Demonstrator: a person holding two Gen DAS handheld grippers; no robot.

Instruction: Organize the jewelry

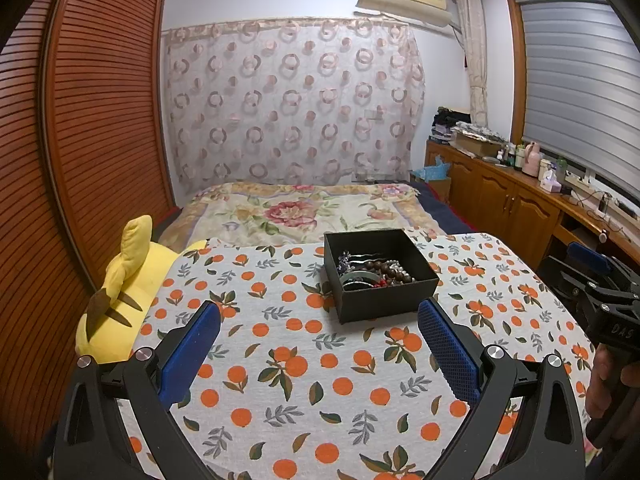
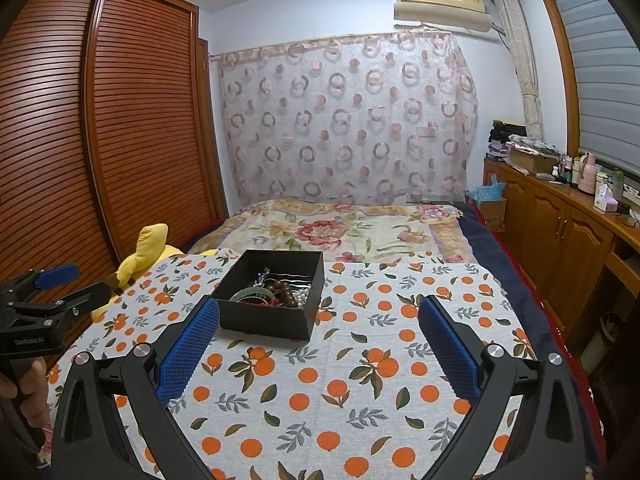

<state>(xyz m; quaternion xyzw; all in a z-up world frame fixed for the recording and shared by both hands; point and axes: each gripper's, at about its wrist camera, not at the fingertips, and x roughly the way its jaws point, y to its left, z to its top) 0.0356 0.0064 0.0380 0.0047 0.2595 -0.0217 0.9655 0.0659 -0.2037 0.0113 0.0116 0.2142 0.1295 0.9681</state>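
Observation:
A black open box (image 1: 384, 300) (image 2: 264, 320) stands on the orange-print cloth (image 1: 300, 380) (image 2: 360, 380). Inside it lies a tangle of jewelry (image 1: 374, 274) (image 2: 280, 292): brown wooden beads, white pearls, a green bangle, red pieces and a silver hairpin. My left gripper (image 1: 320, 316) is open, hovering nearer than the box with nothing between its blue pads. My right gripper (image 2: 320, 316) is open too, just right of the box and nearer than it, its left pad (image 2: 188, 348) close to the box's front left corner. Each gripper shows at the edge of the other's view.
A yellow plush toy (image 1: 128, 292) (image 2: 140, 256) lies at the cloth's left edge beside a slatted wooden wardrobe (image 1: 80, 140). A floral bedspread (image 1: 296, 212) stretches beyond the cloth. Wooden cabinets (image 1: 500, 196) with bottles and boxes run along the right wall. A hand (image 1: 604, 384) grips the right tool's handle.

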